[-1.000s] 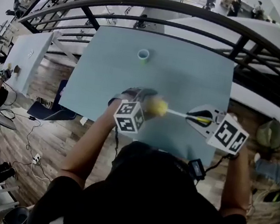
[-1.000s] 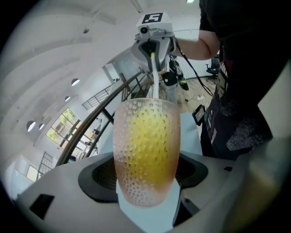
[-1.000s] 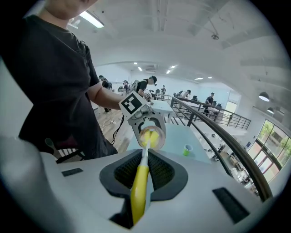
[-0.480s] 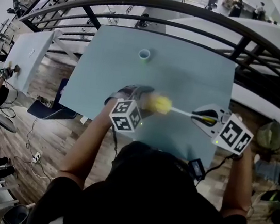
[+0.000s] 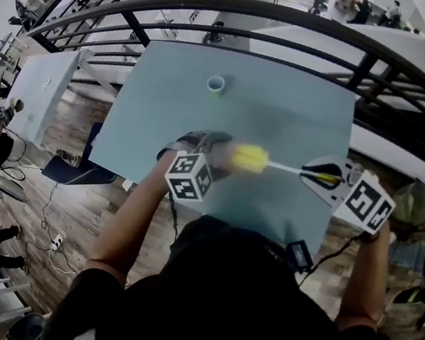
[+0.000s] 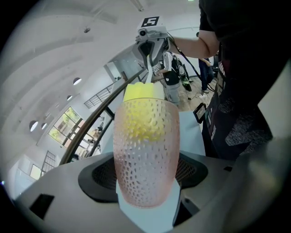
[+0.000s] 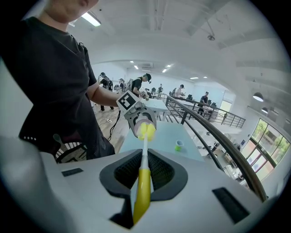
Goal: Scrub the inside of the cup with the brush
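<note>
- The cup (image 6: 145, 154), clear and dimpled, lies on its side above the near part of the pale blue table (image 5: 283, 120), with its mouth facing the brush (image 7: 143, 182).
- I see the brush's yellow sponge head (image 5: 248, 159) partly inside the cup's mouth, showing through the wall.
- My left gripper (image 5: 203, 150) is clamped on the cup's body.
- My right gripper (image 5: 324, 174) is clenched on the brush's yellow handle.
- A small green cup (image 5: 216, 85) stands well apart, near the table's far edge.
- A dark railing (image 5: 298, 20) curves beyond the table.
</note>
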Available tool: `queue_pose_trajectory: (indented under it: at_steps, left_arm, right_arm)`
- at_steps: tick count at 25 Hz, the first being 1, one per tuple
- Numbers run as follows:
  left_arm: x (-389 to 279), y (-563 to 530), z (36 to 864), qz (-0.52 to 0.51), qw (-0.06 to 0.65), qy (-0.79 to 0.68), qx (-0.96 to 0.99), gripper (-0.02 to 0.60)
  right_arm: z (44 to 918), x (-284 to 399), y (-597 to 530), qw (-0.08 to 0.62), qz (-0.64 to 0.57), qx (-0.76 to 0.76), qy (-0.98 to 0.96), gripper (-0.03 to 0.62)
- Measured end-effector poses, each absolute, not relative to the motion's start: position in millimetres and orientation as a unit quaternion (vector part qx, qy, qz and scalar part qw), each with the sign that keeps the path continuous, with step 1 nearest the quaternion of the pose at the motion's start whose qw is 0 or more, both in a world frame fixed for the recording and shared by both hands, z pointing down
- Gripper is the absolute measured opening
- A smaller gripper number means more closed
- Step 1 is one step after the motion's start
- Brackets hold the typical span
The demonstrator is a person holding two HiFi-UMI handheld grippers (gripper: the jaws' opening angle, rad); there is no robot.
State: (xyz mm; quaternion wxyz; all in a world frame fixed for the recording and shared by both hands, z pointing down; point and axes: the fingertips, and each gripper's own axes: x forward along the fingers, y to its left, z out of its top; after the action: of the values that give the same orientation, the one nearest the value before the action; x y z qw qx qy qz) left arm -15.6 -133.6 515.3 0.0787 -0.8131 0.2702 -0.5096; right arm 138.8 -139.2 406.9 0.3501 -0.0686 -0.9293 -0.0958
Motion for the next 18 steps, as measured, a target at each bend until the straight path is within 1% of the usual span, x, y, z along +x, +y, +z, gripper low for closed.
queue_pose_trajectory:
  at_steps: [9,12,18]
  left_arm:
    - [18.0,-131.7,516.7,-0.510,0.093,0.247,-0.818,0.351]
    - [12.7,-131.3,520.0,-0.520,0.087,0.253,-0.811,0.351]
    - [-0.7,-128.2,530.5,-0.547,0.085,0.265,-0.790,0.351]
  right_arm:
    - [417.2,107.6,-125.6,0.368,-0.117,-0.096,-0.917,0.044]
    - [411.8,96.7,-119.5,0.357,-0.136,-0.102,-0.918,0.044]
    - [402.4,102.6,-111.0,0.352,-0.141,-0.110,-0.919,0.044]
